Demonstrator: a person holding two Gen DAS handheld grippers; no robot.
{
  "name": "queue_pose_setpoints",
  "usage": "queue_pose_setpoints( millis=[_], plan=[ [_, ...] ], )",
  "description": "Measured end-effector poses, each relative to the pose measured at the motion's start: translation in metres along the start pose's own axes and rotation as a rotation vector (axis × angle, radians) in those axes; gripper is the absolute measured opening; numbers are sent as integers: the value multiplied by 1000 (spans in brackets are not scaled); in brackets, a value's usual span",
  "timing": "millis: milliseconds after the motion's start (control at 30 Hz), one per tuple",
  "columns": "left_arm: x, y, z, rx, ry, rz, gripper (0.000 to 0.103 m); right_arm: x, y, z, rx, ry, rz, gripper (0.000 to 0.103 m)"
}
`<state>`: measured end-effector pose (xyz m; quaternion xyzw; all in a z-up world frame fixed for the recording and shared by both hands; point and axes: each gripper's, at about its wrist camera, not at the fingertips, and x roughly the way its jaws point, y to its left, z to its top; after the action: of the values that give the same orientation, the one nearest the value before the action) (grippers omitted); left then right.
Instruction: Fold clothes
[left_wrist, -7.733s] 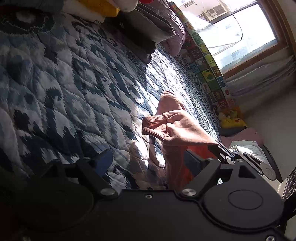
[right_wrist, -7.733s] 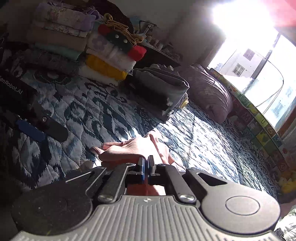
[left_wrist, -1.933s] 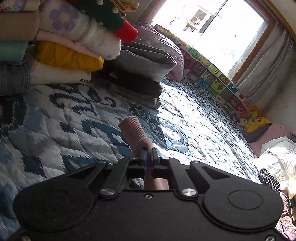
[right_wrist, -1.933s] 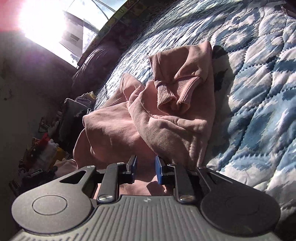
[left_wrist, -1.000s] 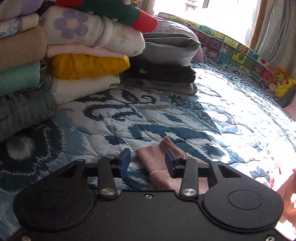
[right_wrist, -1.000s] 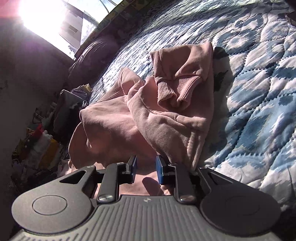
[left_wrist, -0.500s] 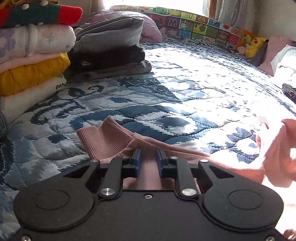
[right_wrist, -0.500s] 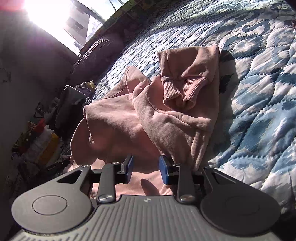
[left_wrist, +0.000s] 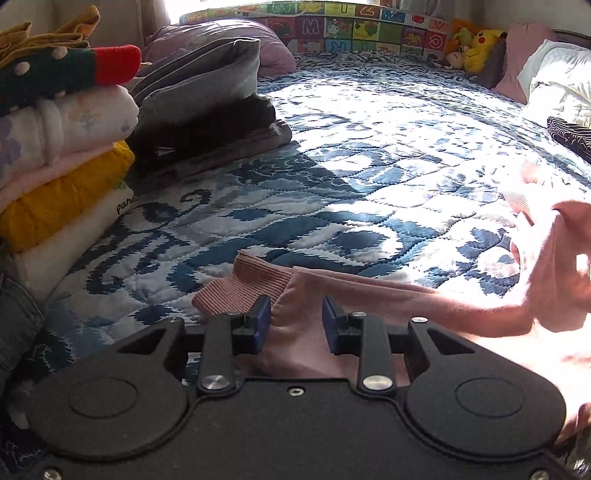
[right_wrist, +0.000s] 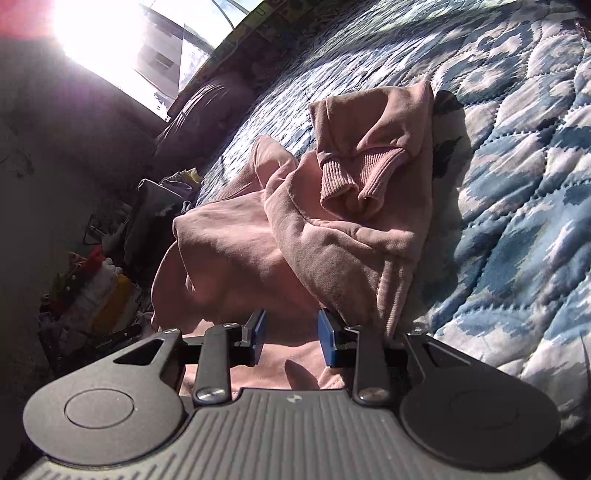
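While a soft pink fleece sweatshirt (right_wrist: 332, 236) is lying crumpled on the quilted blue-and-white bedspread (left_wrist: 369, 147), the left tongs (left_wrist: 295, 323) are standing released, blue pads straddling one sleeve just behind its ribbed cuff (left_wrist: 243, 284). The right tongs (right_wrist: 290, 338) are likewise gaping over the bunched body of the garment, gripping nothing; a second ribbed cuff (right_wrist: 347, 173) is curling on top of the heap. Folded clothes (left_wrist: 62, 155) are sitting in a rounded, layered stack at the bed's left edge.
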<state>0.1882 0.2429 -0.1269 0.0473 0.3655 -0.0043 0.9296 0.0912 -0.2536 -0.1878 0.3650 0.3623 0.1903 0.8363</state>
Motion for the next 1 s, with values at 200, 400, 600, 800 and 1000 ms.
queue_pose_setpoints(
  millis=[200, 400, 600, 800, 1000],
  plan=[
    [9, 5, 5, -65, -18, 0, 6, 0, -3, 0, 6, -1, 14, 31],
    [2, 11, 11, -166, -111, -56, 6, 1, -5, 0, 5, 0, 31, 31],
    [22, 7, 15, -173, -66, -31, 7, 2, -6, 1, 10, -3, 38, 31],
    [3, 17, 16, -205, -87, 18, 28, 1, -8, 2, 15, -3, 48, 31],
    [-15, 66, -37, -608, -106, -78, 28, 3, -5, 1, -10, -8, 36, 31]
  ],
)
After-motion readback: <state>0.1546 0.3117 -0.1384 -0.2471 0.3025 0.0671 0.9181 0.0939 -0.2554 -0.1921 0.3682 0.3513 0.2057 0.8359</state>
